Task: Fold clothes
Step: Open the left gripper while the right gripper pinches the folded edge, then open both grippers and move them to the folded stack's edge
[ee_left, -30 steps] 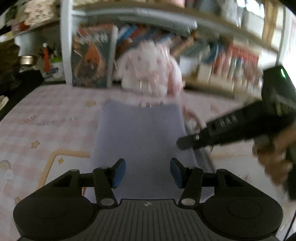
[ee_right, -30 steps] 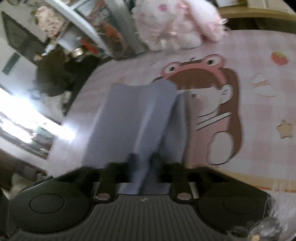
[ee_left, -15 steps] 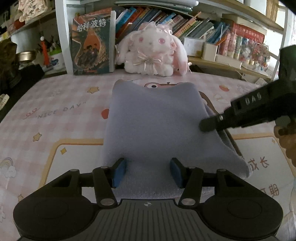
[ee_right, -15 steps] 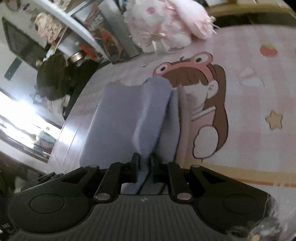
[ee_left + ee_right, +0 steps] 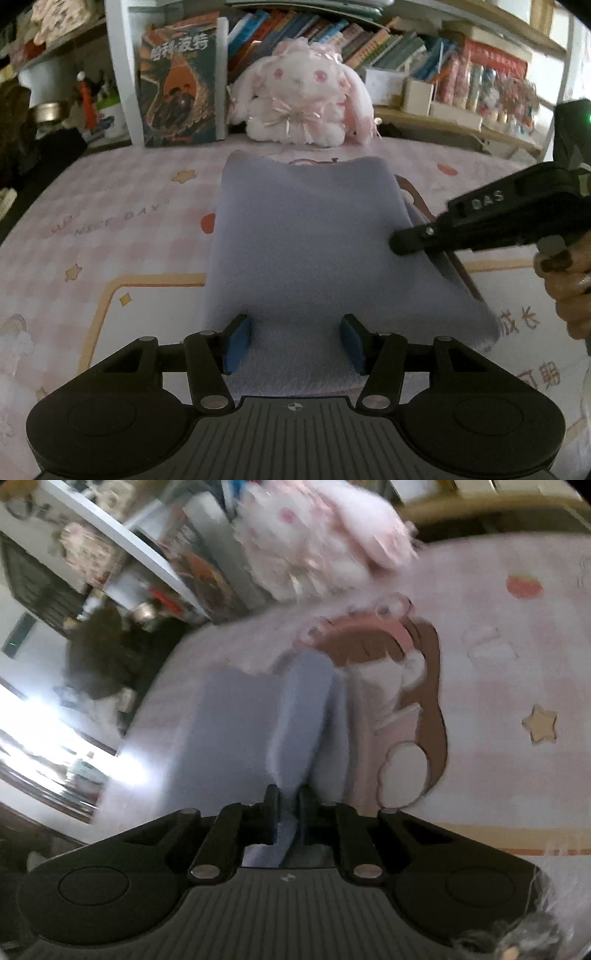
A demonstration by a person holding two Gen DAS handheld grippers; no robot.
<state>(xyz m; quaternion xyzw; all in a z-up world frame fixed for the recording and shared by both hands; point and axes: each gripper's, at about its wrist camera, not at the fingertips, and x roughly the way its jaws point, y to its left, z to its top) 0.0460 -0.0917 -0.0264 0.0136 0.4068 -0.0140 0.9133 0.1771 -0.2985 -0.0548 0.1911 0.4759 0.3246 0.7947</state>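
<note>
A folded grey-blue garment (image 5: 306, 240) lies on the pink cartoon-print mat (image 5: 110, 229). My left gripper (image 5: 293, 341) is open, its blue pads either side of the garment's near edge. My right gripper (image 5: 288, 808) is shut on a raised fold of the same garment (image 5: 303, 716), at its right edge. In the left wrist view the right gripper (image 5: 402, 245) comes in from the right, its tip at the garment's right side.
A pink-and-white plush rabbit (image 5: 299, 99) sits at the back of the mat, next to an upright book (image 5: 181, 85). Shelves of books (image 5: 406, 48) run behind. Dark clutter (image 5: 22, 122) stands at the far left.
The left gripper has dropped to the garment's near edge. The right gripper, still shut on the fold, has moved outward to the garment's right edge.
</note>
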